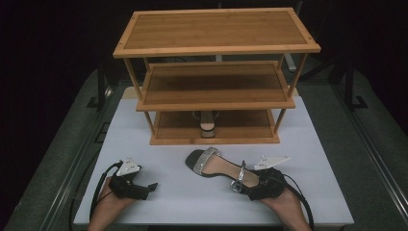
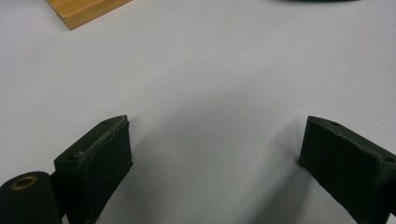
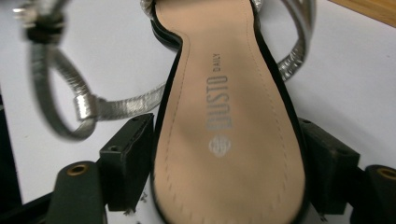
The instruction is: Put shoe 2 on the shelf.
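Sandal [image 1: 216, 166] lies near the bench's [image 1: 144, 202] front edge, long axis running from the rack [image 1: 214, 130] toward the front right corner, heel end between the right tool's [image 1: 250, 185] jaws, which bracket it without clearly pressing. Left tool [image 1: 149, 188] gapes wide, empty.

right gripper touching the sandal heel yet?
Cannot tell. Right gripper view: right gripper straddles the sandal heel, its sides meeting the edges, no plain gap or press.

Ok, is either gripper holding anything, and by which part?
The left gripper is open and empty. The right gripper has its jaws on either side of the heel end of the sandal; whether they actually clamp it cannot be told.
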Action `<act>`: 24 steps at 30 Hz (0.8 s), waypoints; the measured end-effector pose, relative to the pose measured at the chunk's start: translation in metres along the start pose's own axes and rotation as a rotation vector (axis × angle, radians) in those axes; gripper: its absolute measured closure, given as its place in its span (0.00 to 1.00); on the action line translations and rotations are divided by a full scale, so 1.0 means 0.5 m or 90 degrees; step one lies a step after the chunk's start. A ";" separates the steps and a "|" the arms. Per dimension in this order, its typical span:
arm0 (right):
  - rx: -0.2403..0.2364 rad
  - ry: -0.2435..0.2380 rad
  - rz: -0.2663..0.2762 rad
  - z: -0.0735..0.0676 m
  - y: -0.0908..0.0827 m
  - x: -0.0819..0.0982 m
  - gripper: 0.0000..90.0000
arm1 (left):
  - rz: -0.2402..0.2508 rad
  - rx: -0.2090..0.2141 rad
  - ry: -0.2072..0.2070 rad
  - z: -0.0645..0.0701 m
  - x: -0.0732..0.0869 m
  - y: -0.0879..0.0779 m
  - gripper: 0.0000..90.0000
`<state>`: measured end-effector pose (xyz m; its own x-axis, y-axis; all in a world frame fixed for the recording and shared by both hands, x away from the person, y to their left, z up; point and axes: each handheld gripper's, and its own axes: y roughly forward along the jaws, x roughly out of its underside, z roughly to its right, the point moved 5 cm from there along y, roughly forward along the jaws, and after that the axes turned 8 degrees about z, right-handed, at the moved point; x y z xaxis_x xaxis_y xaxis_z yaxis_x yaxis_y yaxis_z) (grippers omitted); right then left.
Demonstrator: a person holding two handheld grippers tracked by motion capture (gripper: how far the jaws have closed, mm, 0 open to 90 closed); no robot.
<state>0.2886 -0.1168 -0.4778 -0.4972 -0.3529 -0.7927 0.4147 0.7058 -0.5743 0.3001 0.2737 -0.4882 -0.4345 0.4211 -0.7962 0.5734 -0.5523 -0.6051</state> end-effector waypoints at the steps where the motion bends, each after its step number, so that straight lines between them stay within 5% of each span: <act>1: 0.001 -0.003 -0.003 0.002 0.006 -0.001 0.30 | 0.000 0.000 0.000 0.000 0.000 0.000 0.09; 16: 0.054 -0.058 -0.036 -0.005 0.033 -0.010 0.42 | 0.001 0.000 0.000 0.000 0.000 0.000 0.09; 24: 0.029 -0.042 -0.017 0.000 0.023 -0.016 0.43 | 0.000 0.000 0.001 0.000 0.000 0.000 0.09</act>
<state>0.2972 -0.1061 -0.4781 -0.4573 -0.4118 -0.7882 0.4372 0.6677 -0.6025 0.3000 0.2738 -0.4881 -0.4336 0.4214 -0.7965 0.5740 -0.5522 -0.6046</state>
